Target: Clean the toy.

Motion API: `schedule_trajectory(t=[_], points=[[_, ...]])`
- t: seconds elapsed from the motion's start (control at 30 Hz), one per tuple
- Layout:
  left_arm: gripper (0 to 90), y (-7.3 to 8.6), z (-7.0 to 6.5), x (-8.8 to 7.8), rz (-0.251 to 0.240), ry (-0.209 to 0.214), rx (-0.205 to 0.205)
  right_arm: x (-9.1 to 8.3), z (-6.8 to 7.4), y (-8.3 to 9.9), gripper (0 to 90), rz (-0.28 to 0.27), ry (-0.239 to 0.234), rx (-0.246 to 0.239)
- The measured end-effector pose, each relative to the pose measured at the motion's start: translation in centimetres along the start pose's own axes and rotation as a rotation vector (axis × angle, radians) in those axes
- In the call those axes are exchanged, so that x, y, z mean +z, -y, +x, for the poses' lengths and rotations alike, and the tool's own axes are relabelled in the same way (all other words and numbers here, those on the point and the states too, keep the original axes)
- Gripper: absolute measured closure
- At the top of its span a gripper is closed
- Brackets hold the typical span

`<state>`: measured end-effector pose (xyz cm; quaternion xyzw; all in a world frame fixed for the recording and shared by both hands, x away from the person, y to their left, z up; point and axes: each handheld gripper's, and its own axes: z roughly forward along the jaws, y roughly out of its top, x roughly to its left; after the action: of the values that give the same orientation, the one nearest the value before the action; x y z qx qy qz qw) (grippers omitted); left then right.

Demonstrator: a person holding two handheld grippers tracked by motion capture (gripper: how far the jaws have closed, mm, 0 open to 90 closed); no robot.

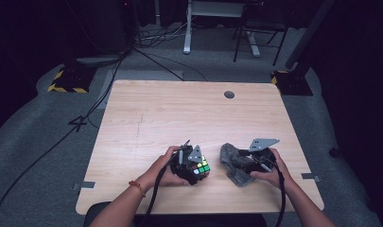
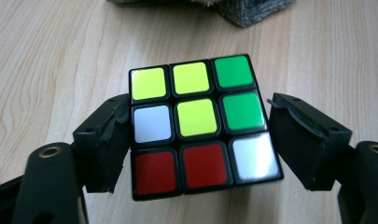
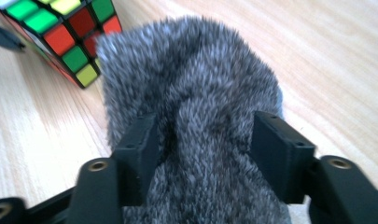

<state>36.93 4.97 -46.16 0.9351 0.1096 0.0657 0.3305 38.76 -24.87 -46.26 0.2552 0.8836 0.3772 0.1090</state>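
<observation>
A pale wooden table [image 1: 179, 113] with a fine grain fills the middle of the high view, a small round grey cap [image 1: 229, 94] set near its upper edge. Around it lies grey carpet [image 1: 33, 142] crossed by black cables [image 1: 47, 151], with yellow-and-black striped blocks [image 1: 68, 80] at the upper left and right and the legs of a white stand [image 1: 187, 28] and a dark chair [image 1: 260, 33] along the top; the rest of the room is dark. Near the lower edge of the table, a puzzle cube [image 1: 202, 167] sits just left of centre, between the jaws of the left gripper [image 1: 191, 165]. In the left gripper view the cube [image 2: 203, 126] rests on the wood with the left pad against its side and a gap at the right pad, so the jaws are slightly spread. To its right lies a grey furry cloth [image 1: 234, 163], close to the cube. The right gripper [image 1: 255, 163] straddles it; in the right gripper view its jaws stand apart around a ridge of fur [image 3: 196, 140], loosely.
</observation>
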Motion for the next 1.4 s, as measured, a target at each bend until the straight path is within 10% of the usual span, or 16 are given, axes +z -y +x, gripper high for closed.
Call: schedule_trajectory(t=[0.8, 1.1, 1.4], points=[[26.7, 3.1, -1.5, -2.3, 0.027, 0.022, -0.064, 0.5, 4.4, -1.8, 34.9, -0.059, -0.06, -0.094], [31.0, 3.5, -2.8, -2.3, 0.049, 0.06, -0.016, 2.4, 5.5, -1.8, 36.0, -0.028, -0.06, -0.117], [15.9, 3.6, -0.8, -1.6, 0.055, -0.018, -0.081, 3.8, 5.3, -2.3, 37.6, -0.027, -0.051, -0.115]])
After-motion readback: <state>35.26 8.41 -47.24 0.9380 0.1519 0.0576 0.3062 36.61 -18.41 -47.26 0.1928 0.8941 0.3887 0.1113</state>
